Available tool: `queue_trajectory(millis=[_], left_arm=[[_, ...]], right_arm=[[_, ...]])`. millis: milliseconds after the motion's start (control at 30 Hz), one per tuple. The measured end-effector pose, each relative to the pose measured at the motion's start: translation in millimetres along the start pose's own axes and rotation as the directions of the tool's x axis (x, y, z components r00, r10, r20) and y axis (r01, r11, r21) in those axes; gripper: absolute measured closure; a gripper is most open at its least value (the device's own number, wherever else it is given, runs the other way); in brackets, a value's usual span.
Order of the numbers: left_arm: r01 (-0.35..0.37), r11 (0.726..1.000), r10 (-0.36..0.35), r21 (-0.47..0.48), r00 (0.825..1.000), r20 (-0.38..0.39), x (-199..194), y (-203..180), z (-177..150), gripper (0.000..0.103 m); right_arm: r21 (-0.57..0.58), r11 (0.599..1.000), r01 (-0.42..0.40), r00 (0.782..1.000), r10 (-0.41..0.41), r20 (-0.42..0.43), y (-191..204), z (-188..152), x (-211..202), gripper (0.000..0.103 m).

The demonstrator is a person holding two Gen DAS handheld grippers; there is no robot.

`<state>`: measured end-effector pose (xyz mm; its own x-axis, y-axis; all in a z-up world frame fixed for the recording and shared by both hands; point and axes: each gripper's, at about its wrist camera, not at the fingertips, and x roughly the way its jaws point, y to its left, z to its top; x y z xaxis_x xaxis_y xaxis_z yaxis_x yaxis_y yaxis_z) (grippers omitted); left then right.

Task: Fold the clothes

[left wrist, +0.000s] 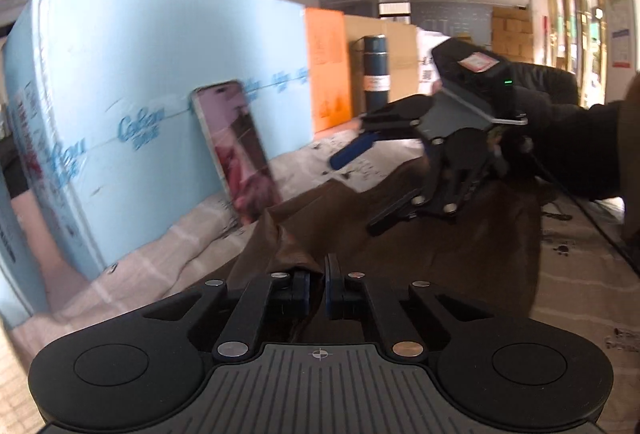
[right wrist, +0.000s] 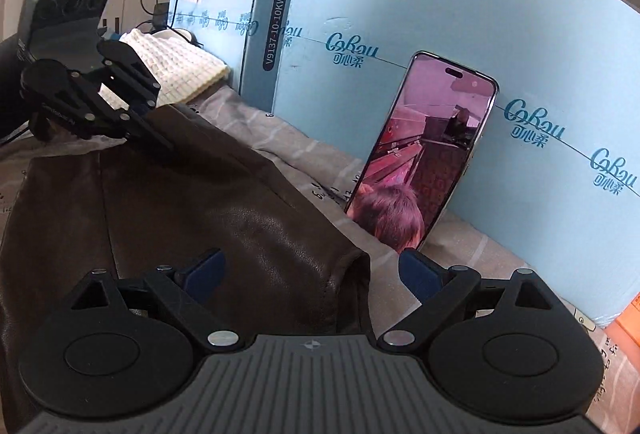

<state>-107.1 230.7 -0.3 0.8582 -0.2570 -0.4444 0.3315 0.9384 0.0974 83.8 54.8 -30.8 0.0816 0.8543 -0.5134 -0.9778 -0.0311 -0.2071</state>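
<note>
A dark brown leather-like garment (left wrist: 420,246) lies on a light checked sheet (left wrist: 172,254); it also shows in the right wrist view (right wrist: 192,202). My left gripper (left wrist: 316,286) is shut on a raised edge of the garment at its near end. It shows at the far left of the right wrist view (right wrist: 160,142), fingers down at the garment's far edge. My right gripper (right wrist: 310,272) is open, its blue pads either side of the garment's near corner, gripping nothing. In the left wrist view the right gripper (left wrist: 360,186) hovers open over the garment.
A phone (right wrist: 424,154) with a lit screen leans on light blue boxes (right wrist: 480,34) behind the garment. A folded cream waffle cloth (right wrist: 176,70) lies at the far left. An orange box (left wrist: 326,74), a dark cylinder (left wrist: 374,70) and cardboard stand further back.
</note>
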Motion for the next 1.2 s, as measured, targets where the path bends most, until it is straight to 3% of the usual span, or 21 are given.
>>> queue_trajectory(millis=[133,233,267,300,333,367,400,467,667,933,1167,1200], left_arm=[[0.067,0.993,-0.070,0.096,0.997,0.023,-22,-42,10,0.098],[0.087,0.992,-0.090,0.087,0.995,0.034,-32,-53,8,0.098],[0.087,0.993,-0.090,0.078,0.995,0.036,-35,-55,6,0.098],[0.072,0.996,-0.074,0.055,0.997,0.034,-35,-53,3,0.098],[0.057,0.998,-0.058,0.035,0.998,0.037,-33,-50,0,0.098],[0.042,0.999,-0.043,0.016,0.998,0.042,-32,-47,-2,0.098],[0.028,1.000,-0.027,-0.004,0.999,0.045,-30,-43,-4,0.098],[0.016,0.999,-0.014,-0.030,0.998,0.062,-30,-38,-7,0.097],[0.020,1.000,-0.021,0.005,0.989,0.147,-50,-56,3,0.097],[0.020,0.997,-0.045,0.081,0.945,0.324,-117,-123,7,0.096],[0.026,0.999,-0.038,0.040,0.941,0.335,-155,-167,-16,0.090],[0.032,0.999,-0.040,0.030,0.944,0.326,-160,-171,-21,0.082]], right_arm=[[-0.074,0.997,-0.034,0.999,0.036,0.021,6,3,0,0.008],[-0.090,0.993,-0.070,0.997,0.072,0.022,8,2,0,0.009],[-0.092,0.992,-0.087,0.996,0.089,0.019,8,2,-1,0.015],[-0.093,0.990,-0.108,0.994,0.110,0.014,8,1,-1,0.021],[-0.090,0.988,-0.127,0.992,0.128,0.003,8,1,-1,0.044],[-0.080,0.988,-0.132,0.991,0.131,-0.019,8,2,2,0.061],[-0.070,0.988,-0.135,0.990,0.133,-0.037,8,2,4,0.068],[-0.048,0.988,-0.147,0.989,0.145,-0.032,8,0,-1,0.093],[-0.033,0.990,-0.134,0.986,0.137,0.099,21,9,-57,0.094],[-0.159,0.983,-0.087,0.956,0.127,0.264,86,21,-174,0.094],[-0.197,0.968,-0.153,0.945,0.201,0.256,158,21,-241,0.094],[-0.191,0.963,-0.192,0.941,0.236,0.242,168,19,-247,0.094]])
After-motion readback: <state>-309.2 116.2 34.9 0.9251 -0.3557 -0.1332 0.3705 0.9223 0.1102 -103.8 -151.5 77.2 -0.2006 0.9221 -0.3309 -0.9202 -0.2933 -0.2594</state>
